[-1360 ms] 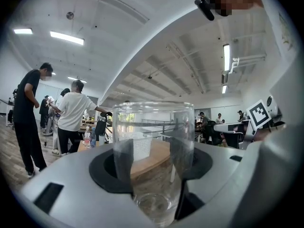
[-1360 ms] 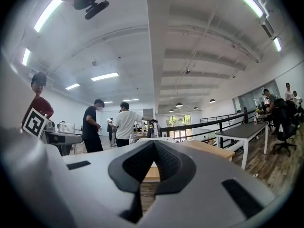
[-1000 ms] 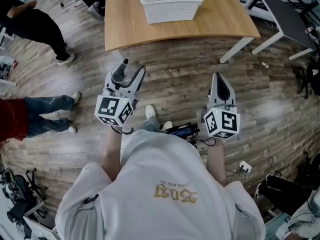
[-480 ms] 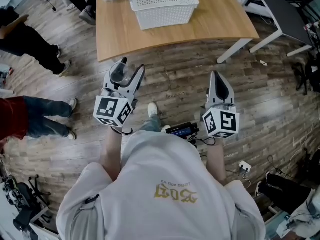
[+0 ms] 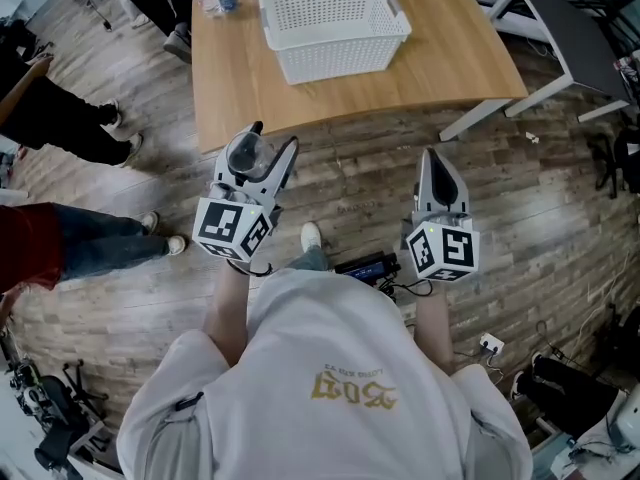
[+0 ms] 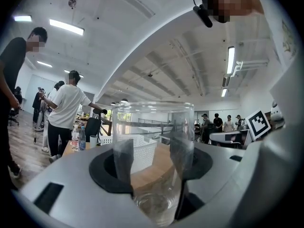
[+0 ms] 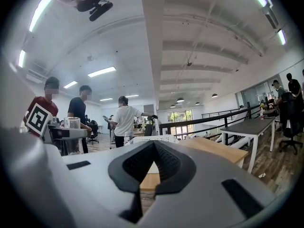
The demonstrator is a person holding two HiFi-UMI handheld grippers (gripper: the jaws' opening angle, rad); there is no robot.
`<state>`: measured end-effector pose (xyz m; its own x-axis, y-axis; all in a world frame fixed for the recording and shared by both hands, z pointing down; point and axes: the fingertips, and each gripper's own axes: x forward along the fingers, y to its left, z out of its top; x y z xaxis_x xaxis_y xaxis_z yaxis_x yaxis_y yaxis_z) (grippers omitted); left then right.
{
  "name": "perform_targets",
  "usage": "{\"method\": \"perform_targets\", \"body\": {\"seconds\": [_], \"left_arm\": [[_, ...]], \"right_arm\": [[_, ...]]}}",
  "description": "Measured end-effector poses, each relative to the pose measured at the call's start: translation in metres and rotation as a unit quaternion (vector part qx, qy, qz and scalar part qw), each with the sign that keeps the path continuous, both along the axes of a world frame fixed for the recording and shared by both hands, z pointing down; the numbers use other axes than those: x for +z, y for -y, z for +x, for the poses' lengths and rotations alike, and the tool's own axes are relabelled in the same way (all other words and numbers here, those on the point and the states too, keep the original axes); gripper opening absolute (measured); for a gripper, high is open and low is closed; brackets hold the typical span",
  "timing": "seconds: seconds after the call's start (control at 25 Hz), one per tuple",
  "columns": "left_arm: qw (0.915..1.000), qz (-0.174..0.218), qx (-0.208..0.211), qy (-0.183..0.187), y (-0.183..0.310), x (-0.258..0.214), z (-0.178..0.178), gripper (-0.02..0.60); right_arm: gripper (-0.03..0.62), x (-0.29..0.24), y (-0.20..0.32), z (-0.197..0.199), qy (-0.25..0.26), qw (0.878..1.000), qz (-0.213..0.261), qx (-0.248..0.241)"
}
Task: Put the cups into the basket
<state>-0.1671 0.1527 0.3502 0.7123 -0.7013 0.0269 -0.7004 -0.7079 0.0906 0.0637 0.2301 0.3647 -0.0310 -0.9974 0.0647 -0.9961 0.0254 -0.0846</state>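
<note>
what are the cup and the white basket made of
Cup: clear and glossy, glass or hard plastic, can't tell which; the background shows straight through its wall. Basket: probably plastic, white and matte, with walls of a moulded grid of small holes.

The table (image 5: 440, 58) and basket (image 5: 340, 53) sit lower in view, seemingly nearer than before.

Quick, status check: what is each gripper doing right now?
Left gripper: shut on a clear cup.
Right gripper: shut, nothing between its jaws.
</note>
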Motion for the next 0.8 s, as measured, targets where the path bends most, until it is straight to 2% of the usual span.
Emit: {"method": "perform_targets", "body": {"seconds": [0.44,0.8], "left_arm": [[0.9998,-0.010,0.014,-0.001,0.073,0.007,-0.018,0.264],[0.9996,-0.015,0.024,0.001,0.107,0.006,-0.007,0.264]], "right_arm": [[0.009,0.002,0.073,-0.022,-0.004,1.000,-0.007,0.009],[0.009,0.006,0.100,-0.016,0.000,1.000,-0.019,0.013]]}}
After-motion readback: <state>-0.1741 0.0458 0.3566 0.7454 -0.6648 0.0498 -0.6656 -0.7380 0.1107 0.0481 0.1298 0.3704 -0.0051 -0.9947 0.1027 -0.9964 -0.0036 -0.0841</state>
